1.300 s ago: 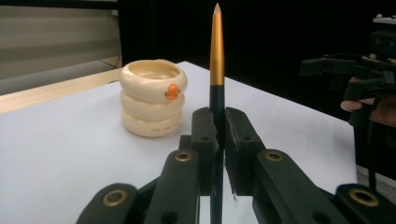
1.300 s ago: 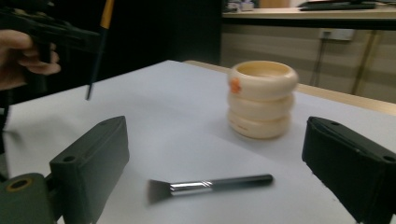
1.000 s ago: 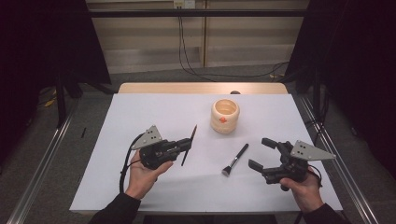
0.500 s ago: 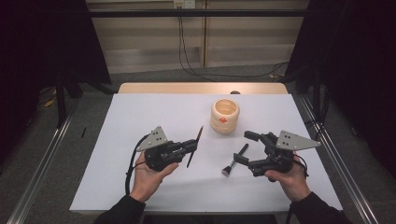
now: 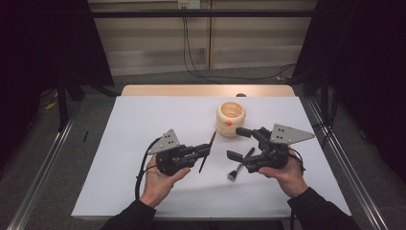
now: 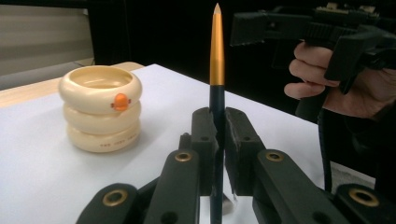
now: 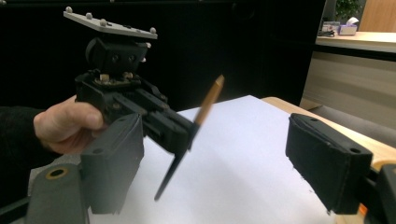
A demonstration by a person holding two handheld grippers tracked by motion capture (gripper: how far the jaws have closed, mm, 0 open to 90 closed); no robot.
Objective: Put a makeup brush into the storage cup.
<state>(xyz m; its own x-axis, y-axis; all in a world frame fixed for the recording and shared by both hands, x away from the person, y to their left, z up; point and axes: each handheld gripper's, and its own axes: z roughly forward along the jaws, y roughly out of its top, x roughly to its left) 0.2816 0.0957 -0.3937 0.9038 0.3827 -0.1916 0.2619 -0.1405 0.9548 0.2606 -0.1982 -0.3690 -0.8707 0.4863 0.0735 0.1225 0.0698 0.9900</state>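
From my feed, a cream ringed pot (image 5: 231, 118) with an orange dot (image 5: 229, 123) stands upper centre on the white sheet (image 5: 143, 124). Beyond the wooden table edge (image 5: 191, 90), black cables (image 5: 191, 57) trail across the floor.

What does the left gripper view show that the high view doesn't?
Left gripper view alone: the slim dark pencil-like stick's gold tapered tip, pinched upright between its jaws.

High view alone: the small black brush with pale bristles lying on the white table, under the right hand-held gripper.

Both: the cream ringed holder with an orange dot and the stick.
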